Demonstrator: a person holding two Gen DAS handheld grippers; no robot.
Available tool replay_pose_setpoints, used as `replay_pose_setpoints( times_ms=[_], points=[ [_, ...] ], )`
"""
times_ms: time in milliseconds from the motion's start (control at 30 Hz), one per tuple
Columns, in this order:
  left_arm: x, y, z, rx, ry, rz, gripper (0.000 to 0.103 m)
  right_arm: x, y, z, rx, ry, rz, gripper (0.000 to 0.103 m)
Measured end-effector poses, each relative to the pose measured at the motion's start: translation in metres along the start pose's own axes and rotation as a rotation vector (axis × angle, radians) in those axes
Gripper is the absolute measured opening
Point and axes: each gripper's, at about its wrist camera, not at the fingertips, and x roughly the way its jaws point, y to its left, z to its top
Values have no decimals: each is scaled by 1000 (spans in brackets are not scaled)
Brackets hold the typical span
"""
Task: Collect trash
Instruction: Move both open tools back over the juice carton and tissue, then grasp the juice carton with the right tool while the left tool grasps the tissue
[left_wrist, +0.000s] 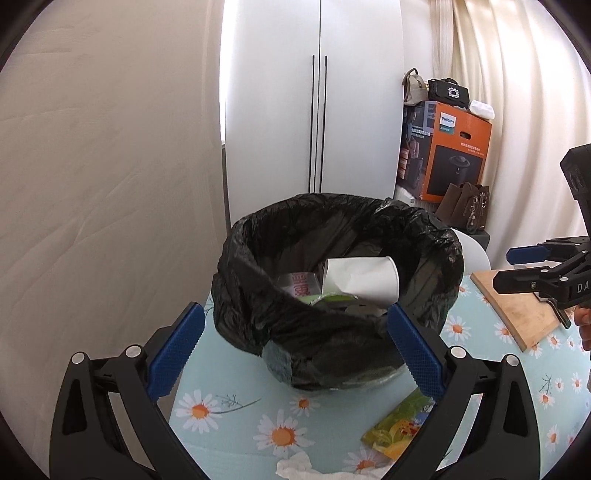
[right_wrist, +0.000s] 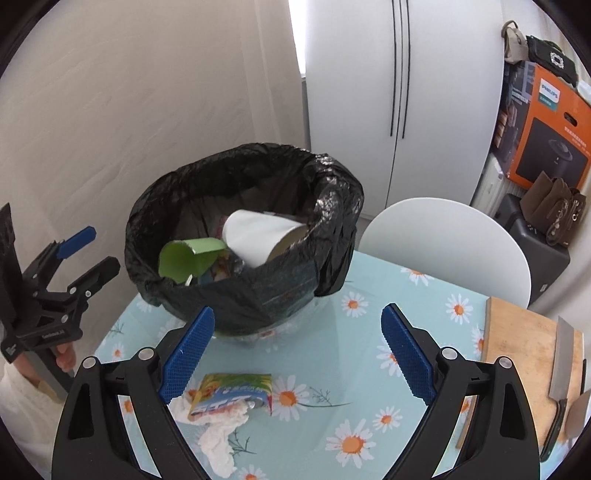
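Risk: the snack wrapper (right_wrist: 232, 392) overlaps the crumpled tissue (right_wrist: 218, 435) at seven o'clock; the wide-open, empty right gripper (right_wrist: 297, 354) could pinch only one, or snag tablecloth (right_wrist: 332, 369). Left gripper (left_wrist: 295, 350) also gapes empty.

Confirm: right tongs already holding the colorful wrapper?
No. The right tongs are open and empty, while the colorful wrapper lies on the tablecloth beside a crumpled tissue.

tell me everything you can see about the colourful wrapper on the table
The colourful wrapper is a flattened, glossy-looking packet printed in yellow, green and blue. It lies flat on the daisy tablecloth in front of the black-lined bin, apart from it. A crumpled white tissue touches its near edge. Neither tool holds it.
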Motion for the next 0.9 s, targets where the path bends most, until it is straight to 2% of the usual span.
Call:
replay_pose_setpoints(
  times_ms=[333,667,900],
  points=[
    [-13,-6,-52,-9,107,35,97,22,0,-40,27,96,33,87],
    [-4,-5,-101,-30,202,10,97,53,12,-69,39,172,55,87],
    [6,-7,-129,29,280,-5,97,77,21,-81,65,187,86,87]
  ],
)
